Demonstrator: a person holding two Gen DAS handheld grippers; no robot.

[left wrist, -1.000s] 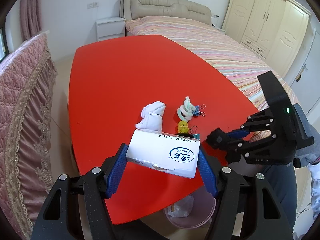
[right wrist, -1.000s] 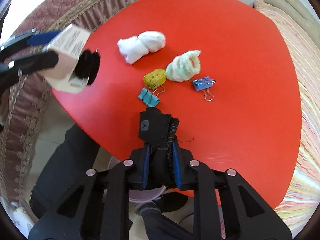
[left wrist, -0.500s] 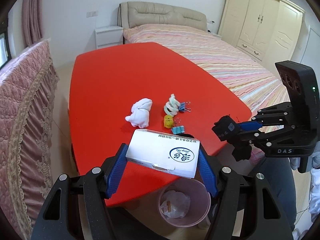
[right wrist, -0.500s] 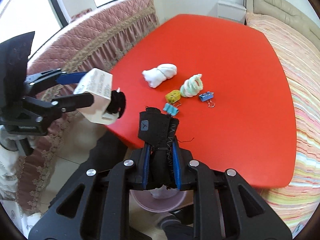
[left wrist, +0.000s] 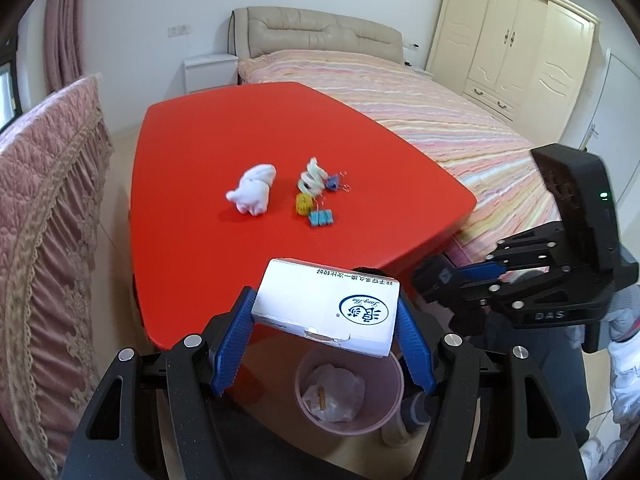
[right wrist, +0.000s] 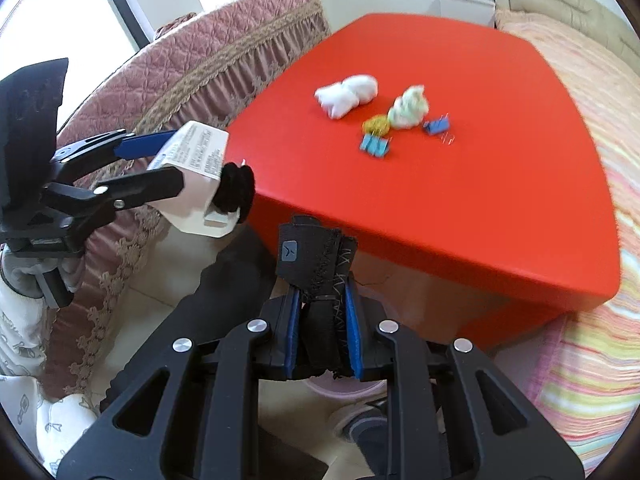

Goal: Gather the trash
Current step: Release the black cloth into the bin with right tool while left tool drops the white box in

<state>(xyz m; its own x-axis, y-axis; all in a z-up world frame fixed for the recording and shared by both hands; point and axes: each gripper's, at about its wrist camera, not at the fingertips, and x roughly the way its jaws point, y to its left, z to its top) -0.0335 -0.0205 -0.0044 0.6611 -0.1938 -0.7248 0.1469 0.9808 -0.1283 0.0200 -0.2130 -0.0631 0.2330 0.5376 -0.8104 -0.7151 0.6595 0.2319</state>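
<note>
Above pink bin (left wrist: 348, 388), left tool (left wrist: 326, 326) clamps white box (left wrist: 328, 312); right tool (right wrist: 320, 312) grips black strap (right wrist: 316, 264), probably fabric.

Striped bed (left wrist: 420, 108), cream wardrobe (left wrist: 516, 40), white nightstand (left wrist: 208, 72), pink sofa cover (right wrist: 208, 60)

A home bedroom: a bed (left wrist: 360, 80), wardrobe (left wrist: 516, 52) and nightstand (left wrist: 208, 74) surround the red table (left wrist: 240, 128).

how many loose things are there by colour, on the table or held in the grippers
white: 2, sock bundle on the red table, box in the left gripper
blue: 2, binder clips
yellow: 1, small wad
green-white: 1, striped bundle
black: 1, strap in the right gripper
total: 7
</note>
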